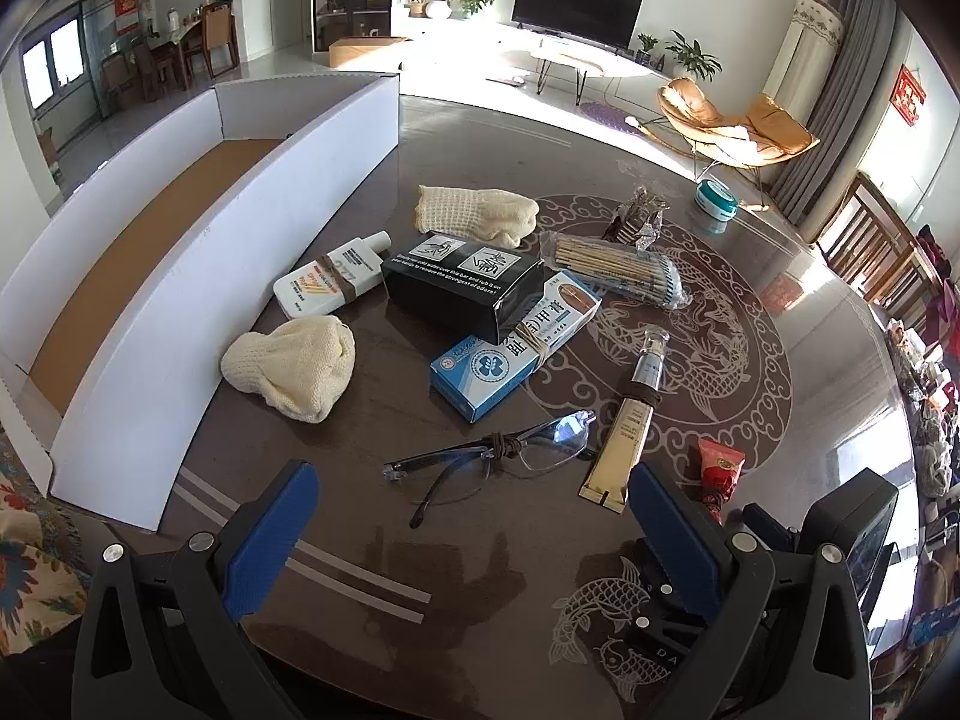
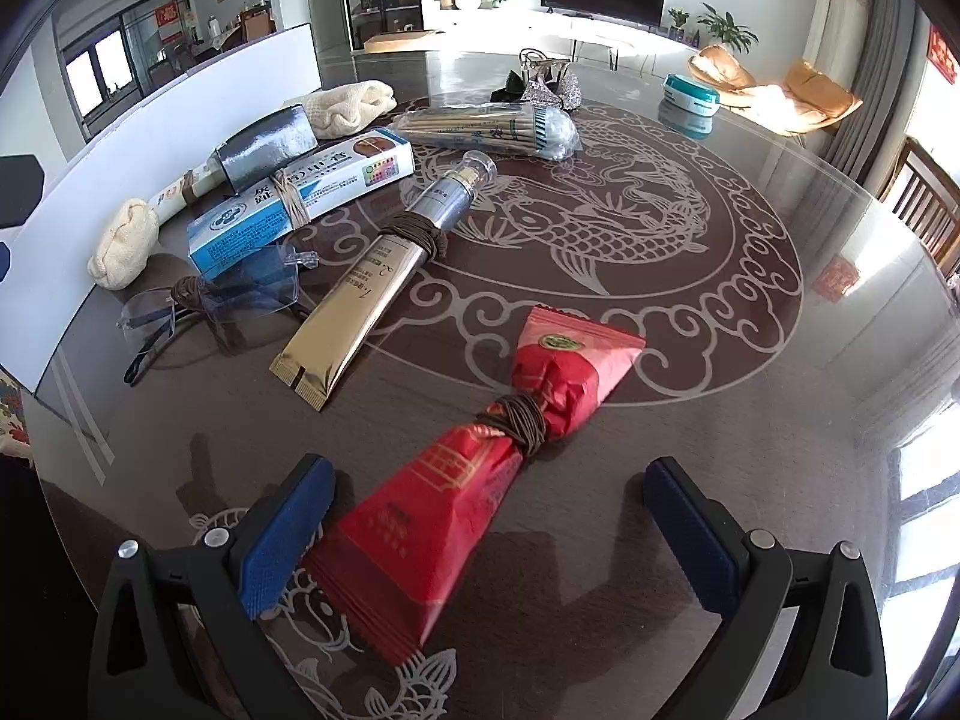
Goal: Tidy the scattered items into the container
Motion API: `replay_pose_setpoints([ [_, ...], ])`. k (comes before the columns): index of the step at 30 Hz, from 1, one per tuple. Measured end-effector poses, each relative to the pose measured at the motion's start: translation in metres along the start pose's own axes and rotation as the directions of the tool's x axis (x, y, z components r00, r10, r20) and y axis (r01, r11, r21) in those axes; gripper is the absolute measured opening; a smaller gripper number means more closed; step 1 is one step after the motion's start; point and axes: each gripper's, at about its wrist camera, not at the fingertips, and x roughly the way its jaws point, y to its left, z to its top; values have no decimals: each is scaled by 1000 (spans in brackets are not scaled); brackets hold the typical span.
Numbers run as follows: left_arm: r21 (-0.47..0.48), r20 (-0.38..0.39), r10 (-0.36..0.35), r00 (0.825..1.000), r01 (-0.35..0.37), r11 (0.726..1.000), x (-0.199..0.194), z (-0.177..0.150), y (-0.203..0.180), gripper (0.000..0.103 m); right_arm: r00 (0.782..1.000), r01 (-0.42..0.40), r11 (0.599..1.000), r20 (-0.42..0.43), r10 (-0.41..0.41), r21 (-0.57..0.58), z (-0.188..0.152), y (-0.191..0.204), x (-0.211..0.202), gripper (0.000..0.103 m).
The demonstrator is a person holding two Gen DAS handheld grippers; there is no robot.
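The right gripper (image 2: 489,531) stands wide open, tilted down over the surface (image 2: 690,450), gripping nothing. The red packet (image 2: 474,480) lies between its blue pads, its broad sealed end nearest the camera beside the left pad; its long axis runs away and to the right, cinched midway by brown cord. Whether the pad touches it cannot be told. Beyond, the gold tube (image 2: 372,276) points its clear cap away and right, roughly parallel to the packet.

The left gripper (image 1: 471,531) is likewise fully open and empty, over bare surface. Just ahead lie the glasses (image 1: 498,456), with cord tied round them, lying crosswise. Only this view shows the inside of the container (image 1: 198,252), a long white box with a brown floor along the surface's left edge, nothing visible in it; the right view shows only its outer wall. The left view barely catches the red packet, at the right pad.
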Motion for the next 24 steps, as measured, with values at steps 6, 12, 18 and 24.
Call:
replay_pose_setpoints([
  [6,22,-48,4,999,-2,1000,11,-4,-5,103,1000,10,1000,22,-10,11,15,-5,13,103],
  [12,38,-123,-21,992,26,999,23,2,-6,103,999,8,1000,40,-8,11,23,-9,19,103],
  [18,173,-123,37,992,-15,985,15,21,-12,103,999,8,1000,41,-9,11,24,-8,20,103],
  [24,294,-96,87,992,-56,954,2,43,-3,103,999,8,1000,41,-8,11,23,-8,20,103],
])
